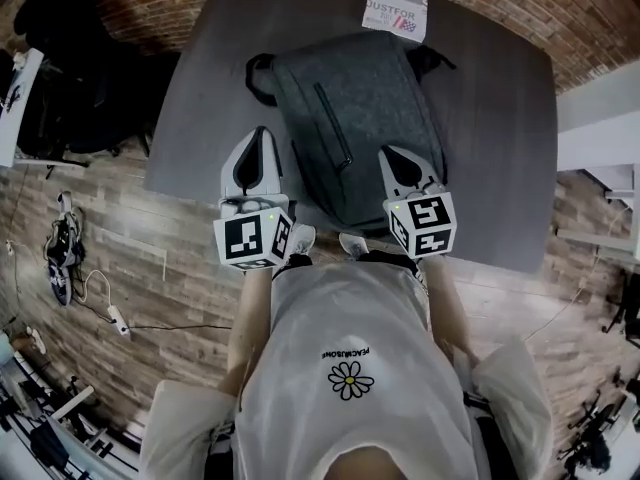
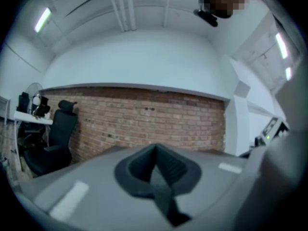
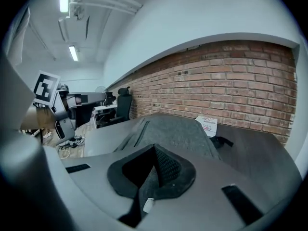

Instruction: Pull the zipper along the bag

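A dark grey backpack [image 1: 370,98] lies flat on the grey table [image 1: 490,158], with a slanted pocket zipper [image 1: 334,128] on its upper face. My left gripper [image 1: 263,131] hovers just left of the bag's near corner, jaws shut and empty. My right gripper [image 1: 385,151] is over the bag's near right part, also shut with nothing held. In the right gripper view the closed jaws [image 3: 155,149] point along the backpack [image 3: 178,129] and its zipper [image 3: 142,128]. In the left gripper view the closed jaws [image 2: 155,149] face the brick wall; the bag is out of sight there.
A printed card [image 1: 396,3] lies at the table's far edge, behind the bag. A black strap [image 3: 222,141] sticks out at the bag's right side. Black office chairs [image 2: 50,138] and a desk stand left of the table. Cables and shoes [image 1: 62,258] lie on the wooden floor at left.
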A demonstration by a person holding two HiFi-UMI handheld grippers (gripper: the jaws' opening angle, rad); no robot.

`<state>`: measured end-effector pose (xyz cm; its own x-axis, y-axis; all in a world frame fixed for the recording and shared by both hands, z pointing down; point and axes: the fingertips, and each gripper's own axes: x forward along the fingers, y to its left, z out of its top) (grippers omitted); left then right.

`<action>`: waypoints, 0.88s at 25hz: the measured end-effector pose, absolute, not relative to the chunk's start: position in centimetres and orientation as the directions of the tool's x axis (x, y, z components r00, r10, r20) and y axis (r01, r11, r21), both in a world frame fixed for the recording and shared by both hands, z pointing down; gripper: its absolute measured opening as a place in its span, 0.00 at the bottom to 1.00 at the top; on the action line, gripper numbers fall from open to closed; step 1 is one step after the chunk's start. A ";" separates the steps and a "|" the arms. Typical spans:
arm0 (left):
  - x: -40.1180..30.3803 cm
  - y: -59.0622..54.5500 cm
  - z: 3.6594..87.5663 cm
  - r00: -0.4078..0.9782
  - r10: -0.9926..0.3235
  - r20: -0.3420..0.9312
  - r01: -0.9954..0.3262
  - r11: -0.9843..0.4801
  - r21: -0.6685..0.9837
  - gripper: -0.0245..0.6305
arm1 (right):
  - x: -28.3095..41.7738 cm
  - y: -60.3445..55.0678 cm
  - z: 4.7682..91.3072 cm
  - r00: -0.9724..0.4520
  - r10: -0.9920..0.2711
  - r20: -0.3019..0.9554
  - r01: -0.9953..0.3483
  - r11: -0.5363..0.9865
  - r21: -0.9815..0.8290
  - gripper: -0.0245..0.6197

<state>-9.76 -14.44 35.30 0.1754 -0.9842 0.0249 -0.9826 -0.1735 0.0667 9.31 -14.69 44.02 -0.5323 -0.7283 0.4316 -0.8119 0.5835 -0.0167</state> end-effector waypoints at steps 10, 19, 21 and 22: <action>-12.3 -14.8 39.4 0.160 -0.979 0.126 -0.986 -0.153 0.061 0.04 | 8.6 -16.5 48.5 -0.458 -0.646 0.611 -0.824 0.566 -0.019 0.04; -15.1 -15.8 40.8 0.143 -0.979 0.145 -0.988 -0.133 0.079 0.04 | 7.3 -19.8 49.1 -0.422 -0.658 0.623 -0.843 0.538 -0.003 0.04; -15.5 -16.2 41.0 0.150 -0.977 0.150 -0.988 -0.142 0.064 0.04 | 6.6 -20.9 49.1 -0.423 -0.658 0.623 -0.846 0.533 -0.011 0.04; -15.6 -16.5 41.2 0.157 -0.976 0.153 -0.987 -0.150 0.055 0.04 | 6.3 -21.4 49.1 -0.423 -0.656 0.625 -0.848 0.530 -0.017 0.04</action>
<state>-15.63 -16.51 41.24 0.1569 -0.9756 0.1534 -0.9871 -0.1500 0.0552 6.27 -21.42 49.06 -0.4229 -0.6563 0.6248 -0.8476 0.5303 -0.0166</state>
